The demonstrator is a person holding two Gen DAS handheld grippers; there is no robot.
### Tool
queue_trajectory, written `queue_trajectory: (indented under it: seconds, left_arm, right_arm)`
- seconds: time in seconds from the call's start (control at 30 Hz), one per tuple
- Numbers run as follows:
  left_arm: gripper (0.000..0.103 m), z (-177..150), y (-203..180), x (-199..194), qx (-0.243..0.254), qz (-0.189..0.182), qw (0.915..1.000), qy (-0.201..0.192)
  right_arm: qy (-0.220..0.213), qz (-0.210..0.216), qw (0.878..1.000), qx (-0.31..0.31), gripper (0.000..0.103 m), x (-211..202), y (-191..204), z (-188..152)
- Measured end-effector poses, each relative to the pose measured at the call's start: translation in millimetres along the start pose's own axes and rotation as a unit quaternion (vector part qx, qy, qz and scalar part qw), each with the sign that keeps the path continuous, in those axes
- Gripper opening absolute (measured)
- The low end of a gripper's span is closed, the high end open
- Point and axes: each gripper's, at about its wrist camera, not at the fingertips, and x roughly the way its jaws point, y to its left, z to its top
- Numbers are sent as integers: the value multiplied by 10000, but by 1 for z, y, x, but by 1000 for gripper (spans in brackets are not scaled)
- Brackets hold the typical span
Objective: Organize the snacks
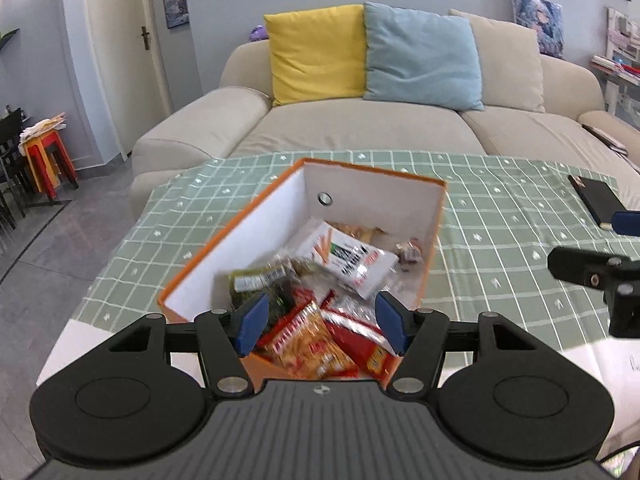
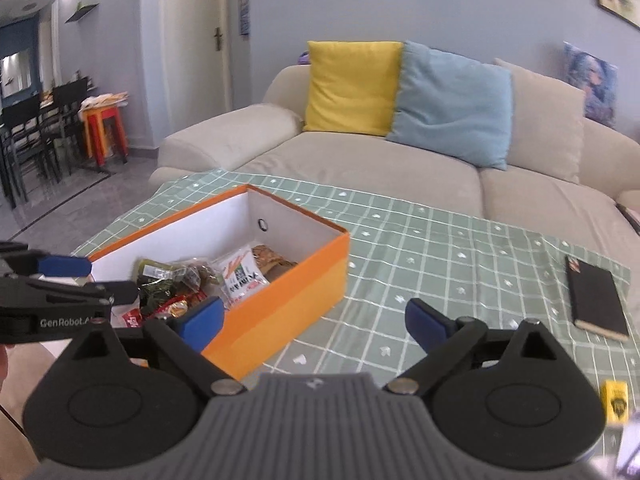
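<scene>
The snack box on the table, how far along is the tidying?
Mostly done, it seems: the orange box already holds a pile of snack packets. Nothing is in hand; the left gripper and right gripper both have empty, open jaws. Possibly left: a small yellow packet on the tablecloth near the black notebook.

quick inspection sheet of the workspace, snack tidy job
surface: table under a green checked cloth
job's things: orange box, open, lidless, with snack packets piled inside
clutter: black notebook on the cloth; small yellow packet at the near right edge
grippers: left gripper open above the box; right gripper open, nothing between the jaws
cables: nothing seen
surroundings: beige sofa, yellow cushion, blue cushion
</scene>
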Motion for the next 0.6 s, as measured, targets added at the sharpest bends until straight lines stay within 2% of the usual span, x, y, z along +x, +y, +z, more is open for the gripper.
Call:
queue_trajectory:
  seconds: [0.27, 0.6]
  left_arm:
    - [72, -31, -16, -6, 119, 2, 9999, 73]
    - [72, -42, -19, -17, 87, 218, 9997, -63]
  right_arm:
    - [-27, -12, 9999, 165, 94, -16, -6, -33]
    - [159, 253, 9995, 80, 95, -17, 4, -44]
